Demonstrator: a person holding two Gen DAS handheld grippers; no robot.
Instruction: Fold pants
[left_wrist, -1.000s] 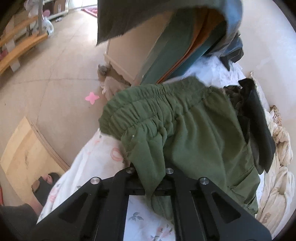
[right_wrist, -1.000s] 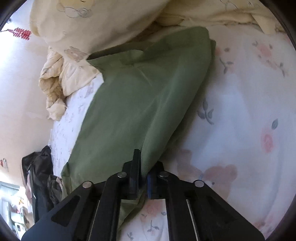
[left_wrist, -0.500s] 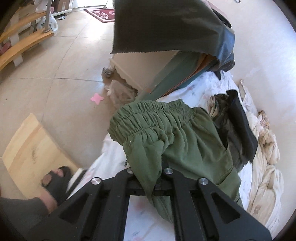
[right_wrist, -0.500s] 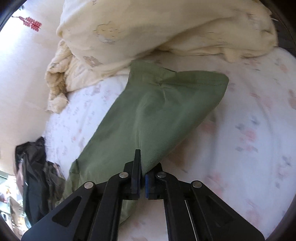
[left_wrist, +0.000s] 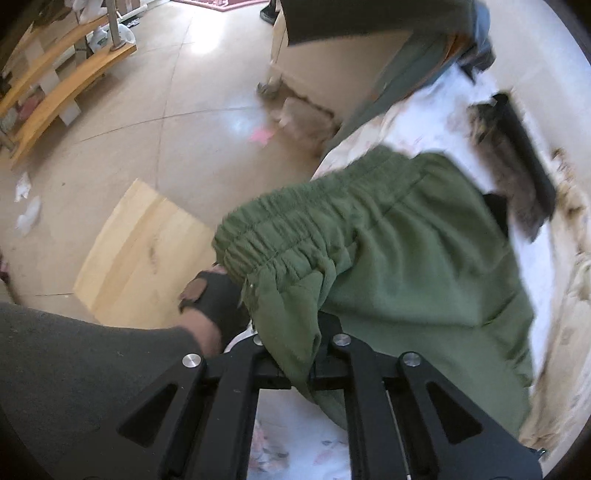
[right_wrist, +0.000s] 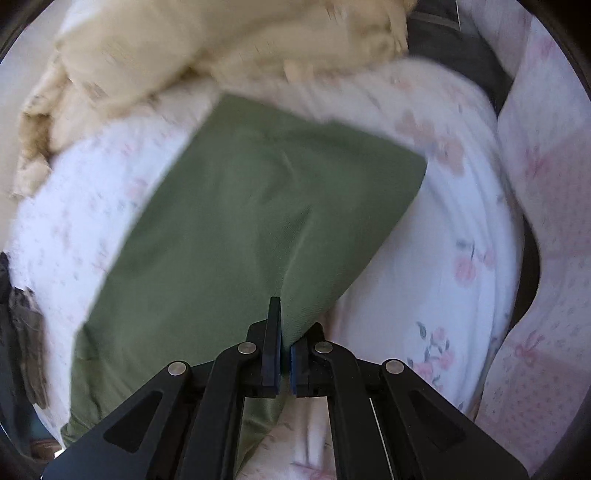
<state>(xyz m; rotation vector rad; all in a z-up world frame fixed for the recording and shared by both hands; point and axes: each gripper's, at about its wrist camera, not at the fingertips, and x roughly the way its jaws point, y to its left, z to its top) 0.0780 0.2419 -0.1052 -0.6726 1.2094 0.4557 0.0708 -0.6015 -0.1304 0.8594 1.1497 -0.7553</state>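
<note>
Left claw (left_wrist: 295, 354), bottom centre of left wrist view: jaws together, clamped on a bunch of the olive-green elastic-waist cotton pants (left_wrist: 388, 251) just below the gathered waistband. Waistband edge runs from centre-left up toward centre-right; pants fill centre and right of frame, draped over the white floral-print bedsheet (left_wrist: 532, 266). Person's foot in a black sock (left_wrist: 214, 295) at lower left, touching or just under the waistband corner; cannot tell which.

Open room: beige tiled floor (left_wrist: 166, 122) fills upper left. Pale wooden board (left_wrist: 140, 247) lies flat at centre-left, wooden shelving (left_wrist: 62, 92) far upper left. Dark clothing pile (left_wrist: 517, 166) at right edge, near pants.

Right claw (right_wrist: 283, 354), bottom centre of right wrist view: jaws nearly together, pinching the pants' (right_wrist: 258, 229) leg edge. Leg spreads up the frame, hem edge upper centre to right, lying on the sheet (right_wrist: 443, 295). Cream rumpled quilt (right_wrist: 221, 48) across the top, just beyond the hem. Bare sheet to the right.
</note>
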